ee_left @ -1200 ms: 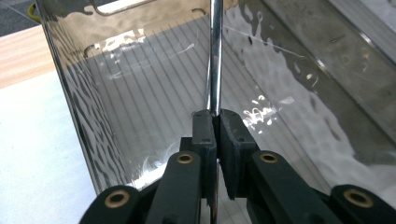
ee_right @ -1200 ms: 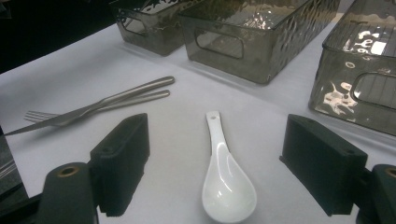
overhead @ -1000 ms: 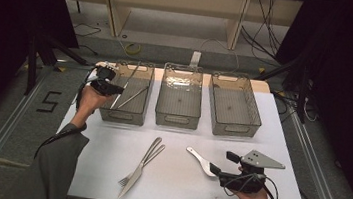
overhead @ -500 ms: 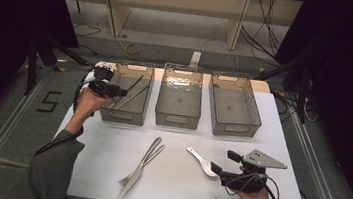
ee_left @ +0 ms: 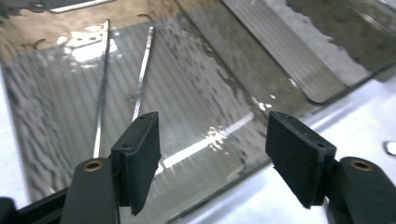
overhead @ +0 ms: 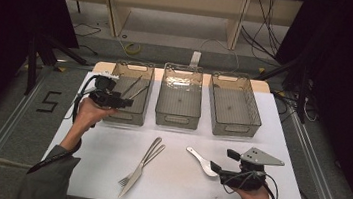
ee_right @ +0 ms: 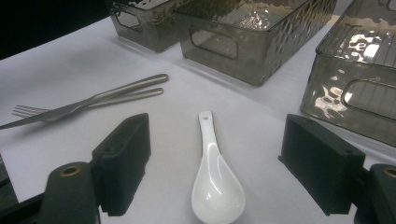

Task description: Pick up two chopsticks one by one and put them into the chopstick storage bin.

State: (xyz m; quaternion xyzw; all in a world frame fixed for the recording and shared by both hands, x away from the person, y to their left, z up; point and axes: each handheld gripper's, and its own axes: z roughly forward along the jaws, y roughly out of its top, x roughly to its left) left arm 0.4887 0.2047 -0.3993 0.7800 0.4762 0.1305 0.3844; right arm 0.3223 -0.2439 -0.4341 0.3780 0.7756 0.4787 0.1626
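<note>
My left gripper (overhead: 124, 103) pulled back from left bin (overhead: 115, 115), jaws wide, empty. Two chopsticks (ee_left: 140, 81) lie inside now. That job looks done. My right gripper (overhead: 217, 168) waits, jaws wide, white spoon (ee_right: 214, 179) between them, maybe next.

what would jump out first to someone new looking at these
Three smoky clear bins stand in a row at the far side of the white table; the left bin holds two thin metal sticks. The left gripper, open, hovers at that bin's near edge. Nearer, the open right gripper frames a white spoon, with a fork and knife crossed at centre.
</note>
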